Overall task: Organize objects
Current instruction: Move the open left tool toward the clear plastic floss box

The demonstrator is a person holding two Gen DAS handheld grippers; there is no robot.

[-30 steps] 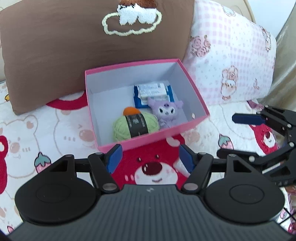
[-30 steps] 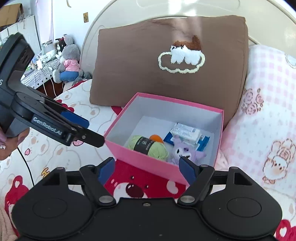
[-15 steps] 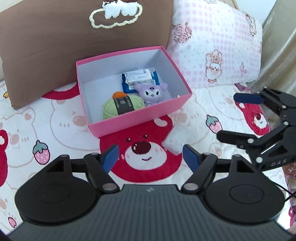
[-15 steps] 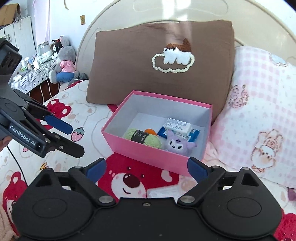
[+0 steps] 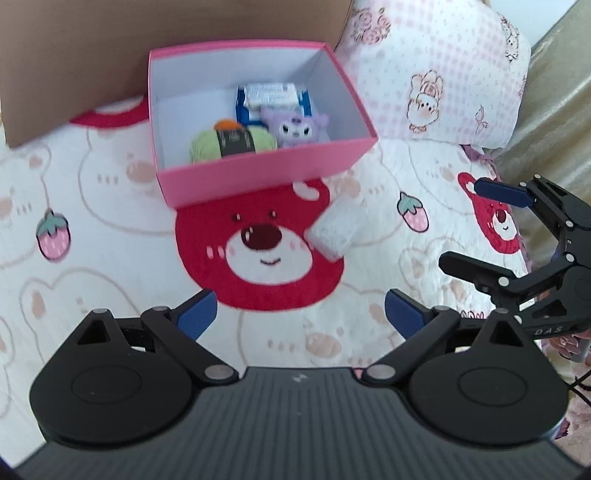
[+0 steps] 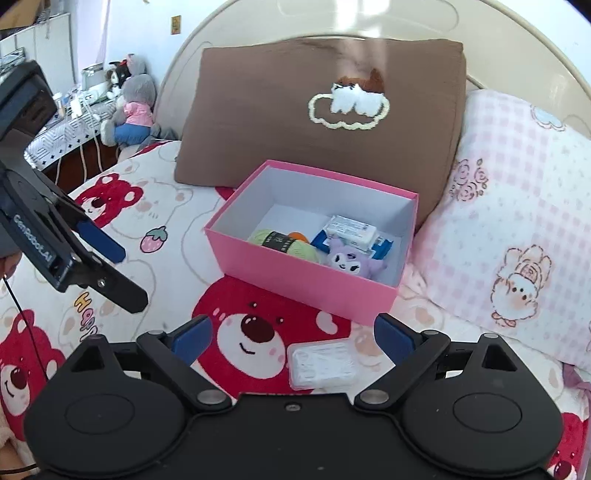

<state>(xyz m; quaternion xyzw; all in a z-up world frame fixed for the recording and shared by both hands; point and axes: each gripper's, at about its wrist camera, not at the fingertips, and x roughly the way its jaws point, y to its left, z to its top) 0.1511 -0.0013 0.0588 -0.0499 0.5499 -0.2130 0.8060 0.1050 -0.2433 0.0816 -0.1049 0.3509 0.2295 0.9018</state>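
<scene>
The pink box (image 6: 306, 284) is looking like matt card, its inside pale and smooth; the green yarn ball (image 5: 232, 144) is showing soft wound fibre under a glossy black paper band; the purple plush toy (image 6: 352, 261) is appearing fuzzy; the bedspread (image 5: 110, 236) is lying quilted and velvety; the small clear case (image 6: 322, 363) is gleaming like hard plastic.

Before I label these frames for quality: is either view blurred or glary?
Left wrist view: motion-smeared, the pink cardboard box and bear-print bedspread look soft. Right wrist view: sharper, though bright window glare washes the cream headboard.
</scene>
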